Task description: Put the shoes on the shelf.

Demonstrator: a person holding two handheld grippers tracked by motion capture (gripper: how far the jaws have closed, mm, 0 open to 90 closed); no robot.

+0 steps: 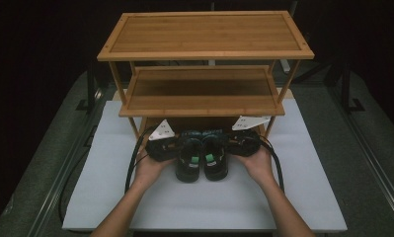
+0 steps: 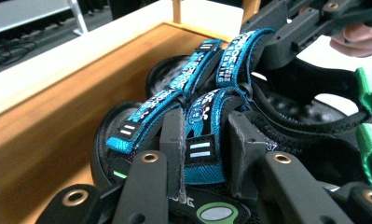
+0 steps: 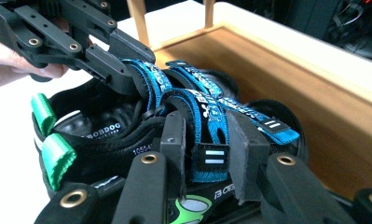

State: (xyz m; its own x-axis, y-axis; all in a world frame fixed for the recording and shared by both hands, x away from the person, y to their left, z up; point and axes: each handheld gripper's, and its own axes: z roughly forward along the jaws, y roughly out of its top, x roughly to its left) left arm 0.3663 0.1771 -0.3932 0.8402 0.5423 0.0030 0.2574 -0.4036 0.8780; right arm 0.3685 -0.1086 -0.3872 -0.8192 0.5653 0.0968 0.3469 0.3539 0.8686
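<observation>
At the foot of the bamboo shoe rack (image 1: 204,34), on the white mat (image 1: 303,197), a pair of black sandals with blue straps sits side by side, toes pointing under the lowest shelf. A person's left gripper (image 1: 174,146) clamps the left sandal (image 1: 188,159) by its blue instep strap (image 2: 200,135), the jaws narrowed onto the webbing from either side. The right gripper (image 1: 232,143) does the same to the right sandal (image 1: 216,158), pinching its strap (image 3: 207,140) between both pads. Green heel loops (image 3: 51,140) face the person.

The step in hand looks like sliding both sandals forward onto the bottom board (image 2: 39,126) of the rack. To do it well, I judge the two hands should travel together at one pace, so the sandals stay parallel and touching. A slight lift of the toes would clear the board's raised wooden edge (image 3: 314,51). The straps are soft, so the grip should stay firm, and the push should be slow to keep the soles from swinging.
</observation>
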